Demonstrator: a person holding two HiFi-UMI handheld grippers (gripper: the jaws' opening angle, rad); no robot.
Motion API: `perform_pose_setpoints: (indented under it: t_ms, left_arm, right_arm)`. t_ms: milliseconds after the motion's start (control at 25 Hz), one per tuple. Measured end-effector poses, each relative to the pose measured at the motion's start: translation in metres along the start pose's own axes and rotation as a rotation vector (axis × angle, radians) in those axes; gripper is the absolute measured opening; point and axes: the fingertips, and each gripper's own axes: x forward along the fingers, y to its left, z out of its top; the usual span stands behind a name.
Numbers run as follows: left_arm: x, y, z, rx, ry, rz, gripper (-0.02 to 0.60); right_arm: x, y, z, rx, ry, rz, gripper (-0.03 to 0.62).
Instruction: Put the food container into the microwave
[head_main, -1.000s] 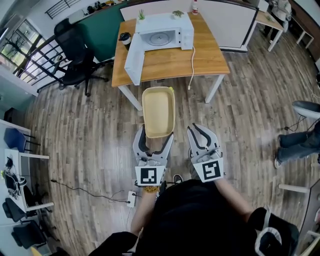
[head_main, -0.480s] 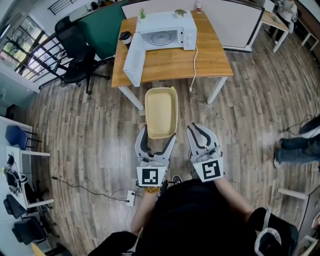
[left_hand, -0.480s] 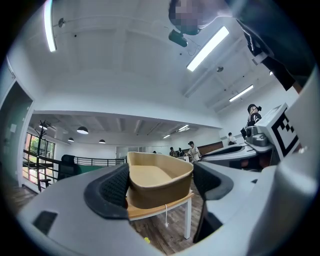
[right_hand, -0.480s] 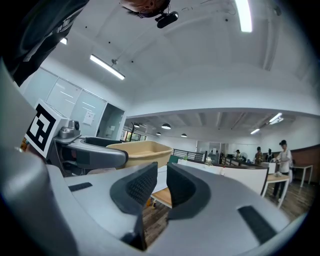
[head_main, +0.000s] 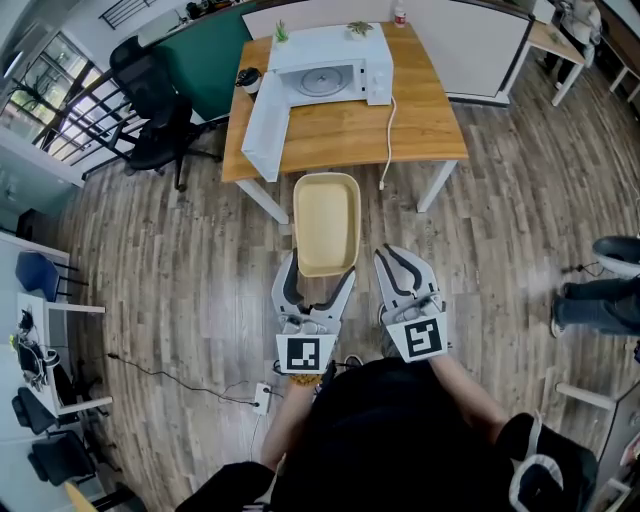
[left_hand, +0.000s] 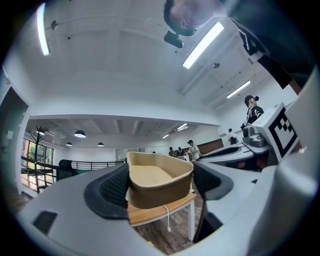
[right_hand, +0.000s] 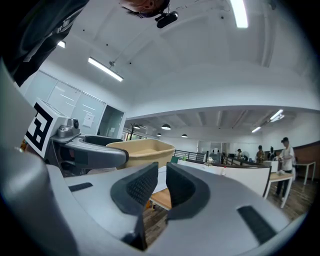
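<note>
Here, one food container (head_main: 326, 215) in left claw (head_main: 318, 273), one microwave (head_main: 330, 50).

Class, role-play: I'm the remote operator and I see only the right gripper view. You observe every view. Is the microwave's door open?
Observer: Yes. The microwave stands on the table with its door swung wide open toward the person.
Operator: Is anything inside the container?
Observer: No. From the head view the food container looks empty.
Operator: What grips it?
Observer: Only the left tool, its jaws shut on the container's near end.
</note>
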Motion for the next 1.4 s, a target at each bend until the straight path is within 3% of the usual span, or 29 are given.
perform_pose_setpoints:
  t_ms: [120,280,440,640,800,920,1040,1400]
  left_arm:
    - [0.011,-0.004,-0.002,0.001,0.007,0.002,0.439]
    - [0.030,-0.013,-0.005,0.069,0.006,-0.017,0.439]
    - [0.048,-0.021,-0.006,0.051,0.012,-0.007,0.440]
    - [0.066,-0.034,-0.007,0.131,0.031,-0.020,0.439]
    - [0.082,-0.044,-0.013,0.127,0.027,-0.013,0.439]
    - [0.086,-0.045,-0.022,0.039,0.041,0.027,0.439]
    - [0.090,-0.044,-0.025,0.019,0.047,0.041,0.439]
    - [0.104,-0.026,-0.028,0.013,0.023,0.055,0.439]
  right_arm:
    - [0.005,-0.011,-0.002,0.000,-0.001,0.009,0.043]
    - [0.011,-0.027,-0.007,0.010,-0.012,0.028,0.043]
    - [0.016,-0.047,-0.014,0.020,-0.005,0.042,0.043]
    - [0.020,-0.069,-0.015,0.028,-0.027,0.056,0.041]
    - [0.018,-0.088,-0.018,0.045,-0.052,0.068,0.040]
    - [0.017,-0.099,-0.024,0.050,-0.054,0.059,0.040]
    - [0.018,-0.107,-0.026,0.077,-0.066,0.050,0.038]
    - [0.033,-0.112,-0.025,0.053,-0.057,0.055,0.035]
